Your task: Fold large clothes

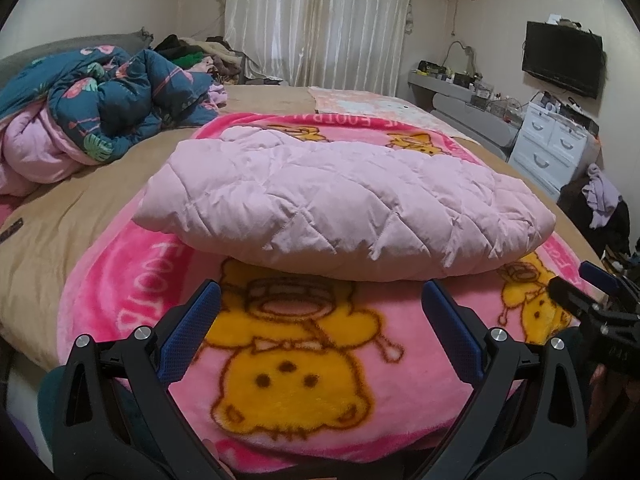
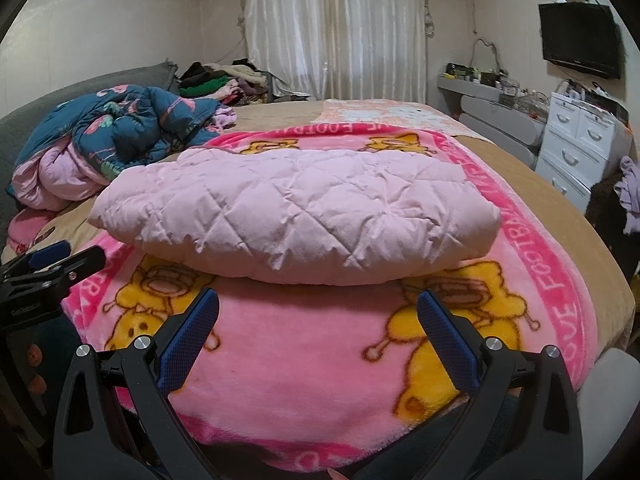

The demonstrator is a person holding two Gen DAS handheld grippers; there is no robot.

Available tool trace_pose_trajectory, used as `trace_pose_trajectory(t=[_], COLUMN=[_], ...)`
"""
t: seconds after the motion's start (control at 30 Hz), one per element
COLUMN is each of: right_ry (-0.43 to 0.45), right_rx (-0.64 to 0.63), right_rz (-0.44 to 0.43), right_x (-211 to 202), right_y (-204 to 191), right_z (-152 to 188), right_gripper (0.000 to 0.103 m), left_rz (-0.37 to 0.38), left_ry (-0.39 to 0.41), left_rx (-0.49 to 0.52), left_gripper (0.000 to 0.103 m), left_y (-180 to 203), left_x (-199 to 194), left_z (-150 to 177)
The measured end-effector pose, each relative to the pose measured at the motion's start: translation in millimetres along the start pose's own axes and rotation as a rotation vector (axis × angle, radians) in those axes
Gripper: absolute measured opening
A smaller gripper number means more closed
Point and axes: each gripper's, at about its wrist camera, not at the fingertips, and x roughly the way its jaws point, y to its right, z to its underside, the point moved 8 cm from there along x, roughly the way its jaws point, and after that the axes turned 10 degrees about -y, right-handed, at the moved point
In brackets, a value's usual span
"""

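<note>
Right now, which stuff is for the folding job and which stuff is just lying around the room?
For the job:
- pink quilted coat, folded on the cartoon blanket
- left gripper, open
- right gripper, open

Just lying about:
- blue flowery quilt, bunched up
- pile of clothes by the curtain
- television on the wall
- white drawers
</note>
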Motion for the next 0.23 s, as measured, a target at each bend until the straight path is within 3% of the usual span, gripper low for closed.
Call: trace_pose_trajectory(t=[0.1,0.17,0.23], right_ry=[0.037,0.04,0.019], right_rx=[0.085,0.202,0.358], right_rz=[0.063,0.137,0.253], right_x=[-9,-12,-11], right_y=[45,108,196], right_z=[-4,-3,13], right_gripper=[0.099,0.099,0.099], left_rz=[-0.014,-0.062,-0.117], left_ry=[-0.019,-0.034,-0.041], left_rx=[-0.063,-0.118,-0.182], left_gripper=[0.094,0.094,0.094], left_y=[-27,-66,-112], left_x=[7,16,22], left_z=[-7,-21,-35])
